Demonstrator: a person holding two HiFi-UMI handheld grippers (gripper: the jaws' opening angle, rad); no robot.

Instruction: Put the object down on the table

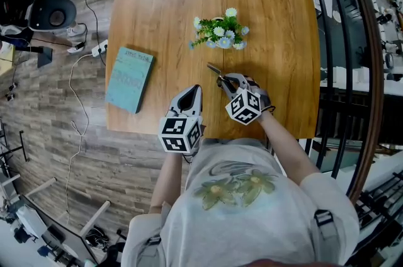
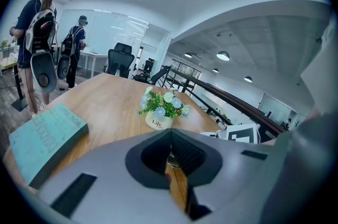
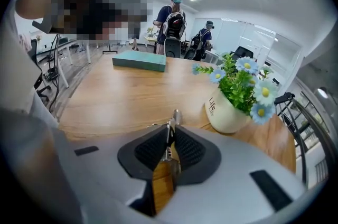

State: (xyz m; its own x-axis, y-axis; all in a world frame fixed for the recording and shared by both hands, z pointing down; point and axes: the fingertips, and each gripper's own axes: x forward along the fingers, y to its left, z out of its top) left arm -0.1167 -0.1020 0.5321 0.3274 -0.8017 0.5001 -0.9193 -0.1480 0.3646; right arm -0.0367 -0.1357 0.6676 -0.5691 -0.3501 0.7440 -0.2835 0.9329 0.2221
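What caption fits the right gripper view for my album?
The right gripper opening its jaws with a thin silver metal tool between them, beside a cream pot of blue and white flowers.

One table (image 1: 277, 70), one teal book (image 1: 129, 79), one flower pot (image 1: 220, 31), one small metal object (image 1: 214, 70).

Table (image 1: 277, 39): warm orange-brown wood, fine straight grain.
Book (image 1: 130, 79): teal cover, faint paler lettering.
Flower pot (image 3: 224, 111): cream, dark script.
Flowers (image 1: 220, 29): white and pale blue, yellow centres, green leaves.
Thin metal object (image 3: 176, 114): silver.
Floor (image 1: 56, 152): grey-brown planks.
Shirt (image 1: 252, 221): pale grey, green-yellow flower print.
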